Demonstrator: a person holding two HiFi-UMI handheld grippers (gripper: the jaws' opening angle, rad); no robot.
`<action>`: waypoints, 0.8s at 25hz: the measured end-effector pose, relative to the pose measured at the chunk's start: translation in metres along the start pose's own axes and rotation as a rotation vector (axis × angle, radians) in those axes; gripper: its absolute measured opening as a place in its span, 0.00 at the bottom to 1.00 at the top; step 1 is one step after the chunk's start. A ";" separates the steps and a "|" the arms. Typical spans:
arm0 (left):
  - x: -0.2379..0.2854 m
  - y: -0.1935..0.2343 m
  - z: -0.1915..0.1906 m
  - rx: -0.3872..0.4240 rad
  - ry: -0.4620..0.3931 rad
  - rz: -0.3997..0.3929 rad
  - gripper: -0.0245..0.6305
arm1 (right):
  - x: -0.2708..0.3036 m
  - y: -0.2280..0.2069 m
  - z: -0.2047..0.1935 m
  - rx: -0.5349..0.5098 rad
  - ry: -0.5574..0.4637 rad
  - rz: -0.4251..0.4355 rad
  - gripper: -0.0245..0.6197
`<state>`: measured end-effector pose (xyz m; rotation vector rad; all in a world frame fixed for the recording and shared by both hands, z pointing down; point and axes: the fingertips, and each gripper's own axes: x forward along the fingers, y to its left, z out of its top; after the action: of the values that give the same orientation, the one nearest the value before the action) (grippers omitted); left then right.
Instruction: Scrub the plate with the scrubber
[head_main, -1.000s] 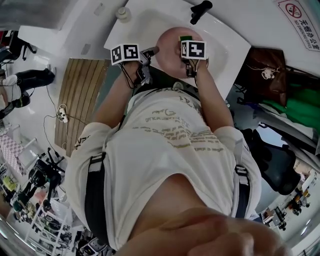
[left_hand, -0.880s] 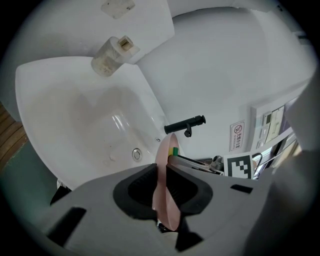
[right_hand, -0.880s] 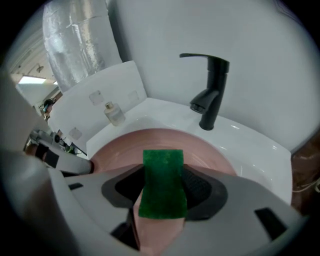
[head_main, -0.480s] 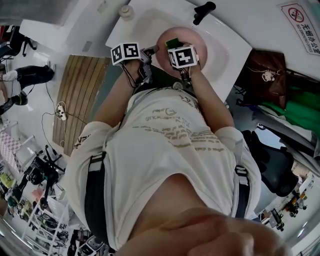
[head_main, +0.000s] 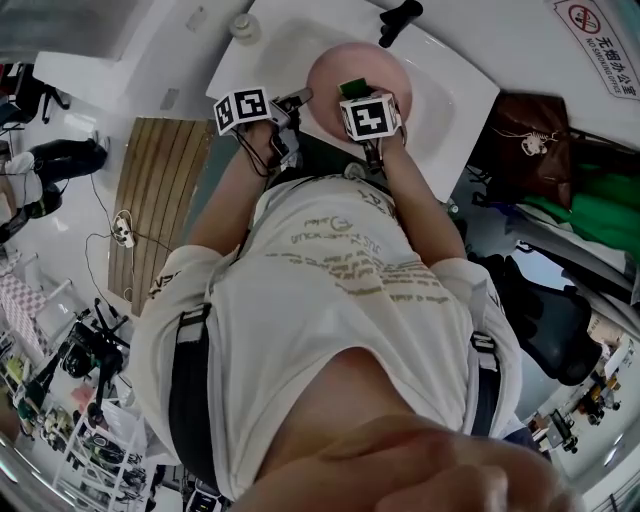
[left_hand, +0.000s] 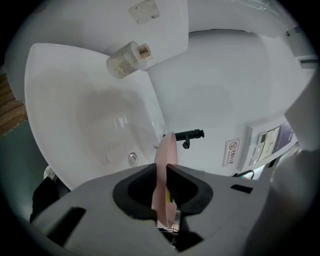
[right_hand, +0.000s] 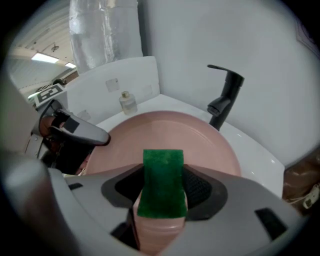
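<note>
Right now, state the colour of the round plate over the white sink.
Pale pink. The round plate shows best in the right gripper view.

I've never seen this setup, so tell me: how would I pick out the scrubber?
Find the white sink with the black tap and a pink plate over it. The scrubber is the small green pad clamped in the right claw against the plate's face, the only green thing over the sink.
</note>
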<state>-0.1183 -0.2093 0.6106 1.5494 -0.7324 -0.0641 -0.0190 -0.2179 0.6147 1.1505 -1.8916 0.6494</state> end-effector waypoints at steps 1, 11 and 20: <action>0.000 -0.001 0.001 0.000 -0.002 -0.002 0.14 | 0.000 -0.009 -0.002 0.018 0.002 -0.016 0.40; -0.002 -0.004 0.008 0.007 -0.009 -0.024 0.14 | -0.006 -0.070 -0.030 0.215 0.084 -0.147 0.40; 0.000 -0.002 0.008 -0.001 -0.032 -0.001 0.14 | 0.005 -0.021 -0.006 0.044 0.034 -0.027 0.40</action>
<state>-0.1214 -0.2169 0.6081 1.5510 -0.7574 -0.0901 0.0006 -0.2259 0.6226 1.1841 -1.8382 0.6942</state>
